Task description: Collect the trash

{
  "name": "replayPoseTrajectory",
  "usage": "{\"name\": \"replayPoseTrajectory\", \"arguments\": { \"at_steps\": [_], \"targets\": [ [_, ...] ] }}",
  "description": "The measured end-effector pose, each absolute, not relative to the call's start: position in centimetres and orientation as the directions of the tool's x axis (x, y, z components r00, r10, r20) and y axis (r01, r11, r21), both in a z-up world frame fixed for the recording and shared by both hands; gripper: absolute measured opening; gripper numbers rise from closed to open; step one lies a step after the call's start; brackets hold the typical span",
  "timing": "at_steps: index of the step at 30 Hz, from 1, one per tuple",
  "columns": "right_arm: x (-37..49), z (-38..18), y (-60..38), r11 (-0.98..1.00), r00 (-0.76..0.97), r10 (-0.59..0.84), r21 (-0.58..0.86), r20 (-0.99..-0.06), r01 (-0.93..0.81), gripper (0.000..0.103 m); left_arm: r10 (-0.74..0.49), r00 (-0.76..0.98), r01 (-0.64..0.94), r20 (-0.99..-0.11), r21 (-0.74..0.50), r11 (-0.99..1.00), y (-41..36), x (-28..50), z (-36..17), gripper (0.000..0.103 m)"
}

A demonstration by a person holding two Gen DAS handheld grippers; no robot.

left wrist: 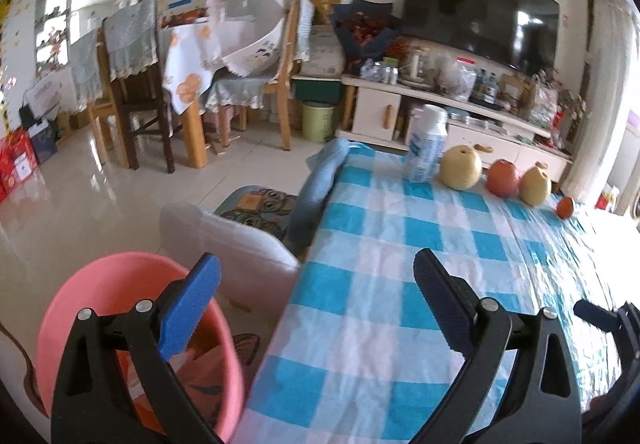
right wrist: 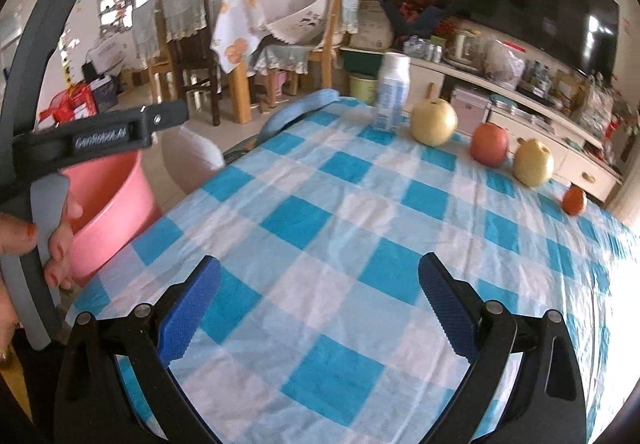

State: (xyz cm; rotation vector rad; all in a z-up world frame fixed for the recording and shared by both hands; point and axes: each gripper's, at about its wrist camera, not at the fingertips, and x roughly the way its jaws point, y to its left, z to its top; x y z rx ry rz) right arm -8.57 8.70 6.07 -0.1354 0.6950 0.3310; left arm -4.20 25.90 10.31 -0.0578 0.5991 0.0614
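A pink plastic bin [left wrist: 80, 308] stands on the floor left of the table and holds orange and pale scraps [left wrist: 208, 376]; it also shows in the right wrist view [right wrist: 116, 203]. My left gripper [left wrist: 316, 284] is open and empty, straddling the bin's rim and the table edge. My right gripper [right wrist: 320, 284] is open and empty above the blue-checked tablecloth [right wrist: 320, 203]. A white and blue bottle [left wrist: 426, 143] stands upright at the far table edge, also in the right wrist view [right wrist: 392, 91].
Two yellow pears [right wrist: 434, 121] [right wrist: 534, 161], a red apple [right wrist: 490, 143] and a small orange [right wrist: 575, 200] line the far edge. A white stool [left wrist: 224, 244] stands beside the bin. Dining chairs, a TV cabinet and a green bin [left wrist: 318, 119] lie beyond.
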Motion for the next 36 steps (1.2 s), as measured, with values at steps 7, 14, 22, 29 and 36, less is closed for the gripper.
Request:
{"name": "replayPoseTrajectory", "arguments": {
  "at_steps": [7, 14, 22, 29, 36],
  "targets": [
    [-8.3, 6.3, 4.6, 0.963, 0.743, 0.225, 0.026, -0.630, -0.269, 0.098, 0.009, 0.827, -0.019, -0.562, -0.013, 1.000, 22.2, -3.8, 9.9, 0.098],
    [-8.1, 6.4, 0.5, 0.978, 0.761, 0.199, 0.077, -0.617, -0.194, 0.098, -0.021, 0.831, 0.033, -0.556, 0.011, 0.999, 18.7, -3.7, 9.6, 0.098],
    [-8.1, 6.5, -2.7, 0.985, 0.774, 0.170, 0.089, -0.610, -0.146, 0.098, -0.071, 0.831, 0.108, -0.552, 0.036, 0.994, 14.6, -3.8, 9.0, 0.098],
    [-8.2, 6.5, -5.4, 0.989, 0.784, 0.144, 0.107, -0.604, -0.099, 0.098, -0.101, 0.829, 0.142, -0.550, 0.032, 0.989, 12.4, -3.7, 8.7, 0.098],
    [-8.3, 6.6, -7.8, 0.990, 0.795, 0.122, 0.129, -0.594, -0.055, 0.098, -0.121, 0.812, 0.161, -0.571, 0.020, 0.987, 10.5, -3.1, 8.1, 0.098]
  ]
}}
